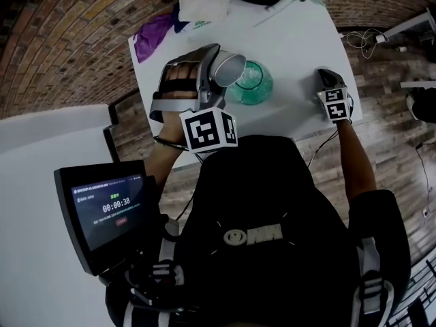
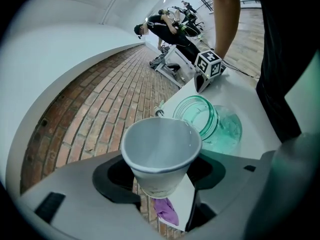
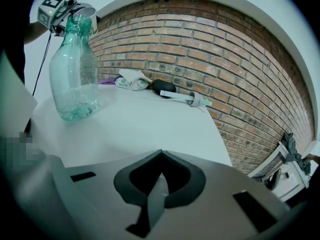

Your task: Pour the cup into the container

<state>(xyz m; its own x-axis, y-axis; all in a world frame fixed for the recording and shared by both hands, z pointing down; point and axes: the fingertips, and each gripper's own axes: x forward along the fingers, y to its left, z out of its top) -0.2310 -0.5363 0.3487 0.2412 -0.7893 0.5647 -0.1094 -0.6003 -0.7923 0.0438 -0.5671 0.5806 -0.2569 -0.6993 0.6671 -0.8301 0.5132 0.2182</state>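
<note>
So the white table (image 1: 300, 53) has the green glass bottle (image 1: 253, 84) standing upright on it. The left gripper (image 2: 162, 176) is clamped around the paper cup (image 2: 160, 151), which is tipped well over so its rim sits right at the bottle's mouth, coming in from the left in the head view. I'd say the pour hangs on lining that rim up over the narrow neck. The right gripper (image 3: 159, 171) is closed on nothing, well off to the bottle's right.

The head view looks steeply down from overhead onto the table (image 1: 300, 46), the left gripper view looks at close range over the cup (image 2: 160, 154) toward the bottle (image 2: 210, 121), and the right gripper view looks low across the table toward the wall (image 3: 200, 49), all three sharing bottle and table.
</note>
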